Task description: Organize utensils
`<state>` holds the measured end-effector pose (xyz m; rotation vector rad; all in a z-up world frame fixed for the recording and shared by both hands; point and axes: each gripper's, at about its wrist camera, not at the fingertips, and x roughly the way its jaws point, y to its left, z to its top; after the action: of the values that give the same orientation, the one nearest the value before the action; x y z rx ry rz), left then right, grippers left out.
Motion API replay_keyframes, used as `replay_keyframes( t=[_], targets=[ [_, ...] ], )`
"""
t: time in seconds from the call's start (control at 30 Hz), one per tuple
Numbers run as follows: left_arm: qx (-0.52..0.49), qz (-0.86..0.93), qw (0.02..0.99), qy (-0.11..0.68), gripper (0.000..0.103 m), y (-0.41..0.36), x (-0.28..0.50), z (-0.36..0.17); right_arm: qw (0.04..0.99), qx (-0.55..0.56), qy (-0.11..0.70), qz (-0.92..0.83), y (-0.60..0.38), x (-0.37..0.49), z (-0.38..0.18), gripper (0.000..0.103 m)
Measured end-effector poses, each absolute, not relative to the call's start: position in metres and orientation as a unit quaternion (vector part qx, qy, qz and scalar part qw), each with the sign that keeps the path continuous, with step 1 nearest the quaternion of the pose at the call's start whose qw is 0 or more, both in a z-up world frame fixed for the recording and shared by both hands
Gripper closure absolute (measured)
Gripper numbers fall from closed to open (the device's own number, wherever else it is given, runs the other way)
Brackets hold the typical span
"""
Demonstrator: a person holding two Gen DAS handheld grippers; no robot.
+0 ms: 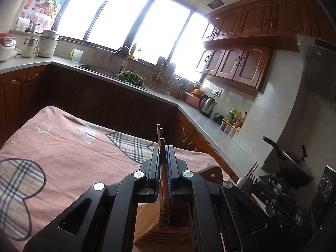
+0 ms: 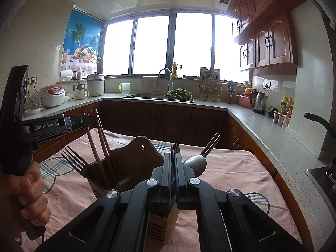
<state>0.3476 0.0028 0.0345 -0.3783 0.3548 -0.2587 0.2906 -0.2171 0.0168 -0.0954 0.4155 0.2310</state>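
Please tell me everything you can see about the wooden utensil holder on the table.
The wooden utensil holder stands upright on the pink cloth. It looks like brown wood, with a tall curved back panel with a small hole near its top, and slatted lighter-wood walls lower down. Compartments hold chopsticks and a fork, leaning out to the left; a spoon and more chopsticks rise on the right. Both grippers hover just above it.

Pink tablecloth (image 2: 226, 174), plaid hearts

hidden: chopsticks' (image 1: 163, 180) lower ends — behind left tongs (image 1: 162, 166) | holder (image 2: 134, 161) base — cut off
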Motion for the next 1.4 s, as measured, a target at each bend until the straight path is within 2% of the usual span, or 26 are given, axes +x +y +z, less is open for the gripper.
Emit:
replay_keyframes(
  t=[0.5, 0.7, 0.8, 0.87, 0.9, 0.97, 1.03, 1.1, 1.17, 1.23, 1.33, 1.4],
  targets=[
    [-0.194, -0.137, 0.951, 0.2, 0.098, 0.004, 0.351, 0.038, 0.967, -0.021, 0.221, 0.123, -0.226, 0.299, 0.019, 0.099],
    [-0.194, -0.136, 0.949, 0.209, 0.095, 0.003, 0.353, 0.037, 0.966, -0.006, 0.229, 0.122, -0.232, 0.303, 0.019, 0.097],
    [-0.195, -0.133, 0.949, 0.211, 0.083, 0.003, 0.353, 0.037, 0.966, -0.002, 0.229, 0.121, -0.234, 0.305, 0.02, 0.097],
    [-0.196, -0.129, 0.949, 0.21, 0.069, 0.005, 0.352, 0.038, 0.966, 0.001, 0.228, 0.121, -0.234, 0.304, 0.021, 0.097],
    [-0.197, -0.127, 0.949, 0.209, 0.066, 0.005, 0.351, 0.039, 0.967, 0.002, 0.227, 0.12, -0.234, 0.303, 0.021, 0.097],
    [-0.198, -0.122, 0.95, 0.208, 0.056, 0.008, 0.349, 0.04, 0.967, 0.007, 0.224, 0.119, -0.235, 0.302, 0.024, 0.088],
    [-0.201, -0.114, 0.951, 0.206, 0.046, 0.011, 0.346, 0.041, 0.968, 0.02, 0.218, 0.125, -0.237, 0.299, 0.027, 0.063],
    [-0.205, -0.109, 0.952, 0.202, 0.037, 0.015, 0.341, 0.043, 0.97, 0.03, 0.206, 0.125, -0.241, 0.294, 0.032, 0.053],
    [-0.203, -0.1, 0.953, 0.203, 0.025, 0.017, 0.336, 0.045, 0.971, 0.036, 0.199, 0.126, -0.243, 0.29, 0.037, 0.039],
    [-0.204, -0.097, 0.953, 0.203, 0.02, 0.02, 0.33, 0.045, 0.971, 0.045, 0.194, 0.128, -0.246, 0.286, 0.041, 0.022],
    [-0.199, -0.086, 0.953, 0.21, 0.009, 0.023, 0.322, 0.046, 0.971, 0.053, 0.197, 0.127, -0.247, 0.281, 0.044, 0.008],
    [-0.197, -0.078, 0.954, 0.212, 0.004, 0.026, 0.315, 0.046, 0.969, 0.06, 0.199, 0.131, -0.248, 0.277, 0.045, 0.006]
  ],
)
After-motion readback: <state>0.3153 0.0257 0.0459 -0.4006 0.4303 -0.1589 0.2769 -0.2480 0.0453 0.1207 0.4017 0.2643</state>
